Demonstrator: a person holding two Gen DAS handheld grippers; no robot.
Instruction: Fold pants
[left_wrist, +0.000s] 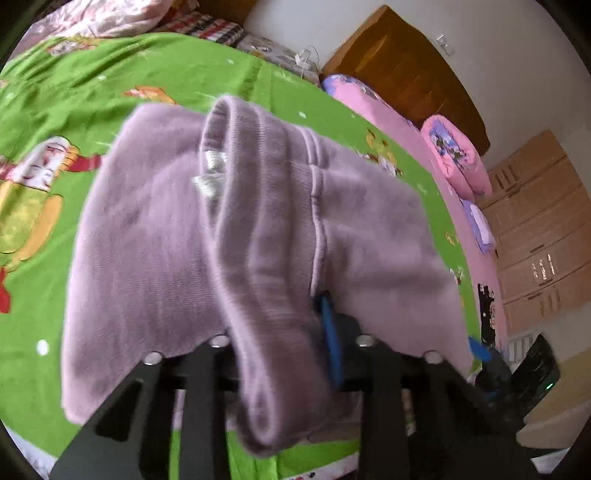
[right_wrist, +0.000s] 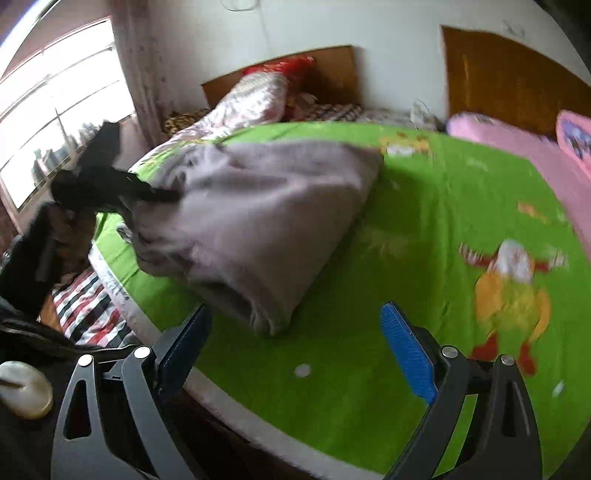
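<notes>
Mauve pants (left_wrist: 258, 221) hang bunched over the green bed sheet (left_wrist: 74, 92), with the ribbed waistband and a white label toward the camera. My left gripper (left_wrist: 288, 332) is shut on the waistband; one blue pad (left_wrist: 330, 339) shows against the cloth. In the right wrist view the same pants (right_wrist: 258, 221) trail from the left gripper (right_wrist: 110, 188) down onto the sheet (right_wrist: 406, 240). My right gripper (right_wrist: 295, 310) stands open low over the bed's near edge. The pants' nearest corner lies just ahead of its left finger, untouched by the pads.
Pink quilts (left_wrist: 454, 158) and a floral quilt (right_wrist: 251, 99) lie along the head of the bed. Wooden headboards (right_wrist: 517, 74) stand against the wall and a window (right_wrist: 55, 122) is at the left. A striped cloth (right_wrist: 88, 306) lies beside the bed and wooden drawers (left_wrist: 535, 236) stand behind.
</notes>
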